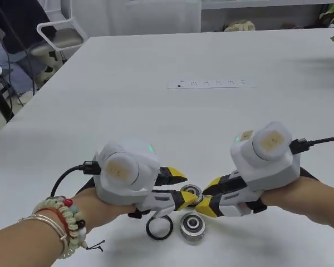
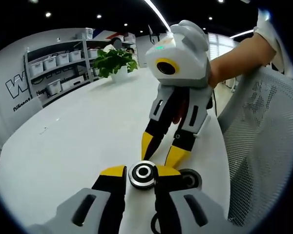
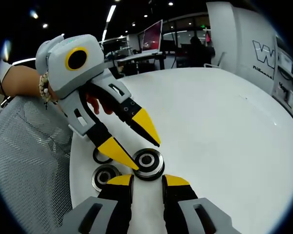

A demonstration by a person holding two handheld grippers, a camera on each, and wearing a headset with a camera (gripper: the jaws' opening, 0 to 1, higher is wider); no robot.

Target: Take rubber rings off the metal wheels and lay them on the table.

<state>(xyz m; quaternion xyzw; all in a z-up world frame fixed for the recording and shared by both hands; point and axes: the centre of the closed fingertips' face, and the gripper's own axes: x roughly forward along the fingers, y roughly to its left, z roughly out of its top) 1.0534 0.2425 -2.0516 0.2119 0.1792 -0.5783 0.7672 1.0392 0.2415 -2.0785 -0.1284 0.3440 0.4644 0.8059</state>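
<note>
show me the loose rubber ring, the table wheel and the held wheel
loose rubber ring (image 1: 159,238): head view, near side of its band
table wheel (image 1: 185,227): head view, left of its metal face
held wheel (image 2: 136,174): left gripper view, left of its face

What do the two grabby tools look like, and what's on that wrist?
Both the left tool and right tool are chunky grey-white, with black jaws tipped yellow and a black cable each. Beaded bracelets circle the left wrist.
</note>
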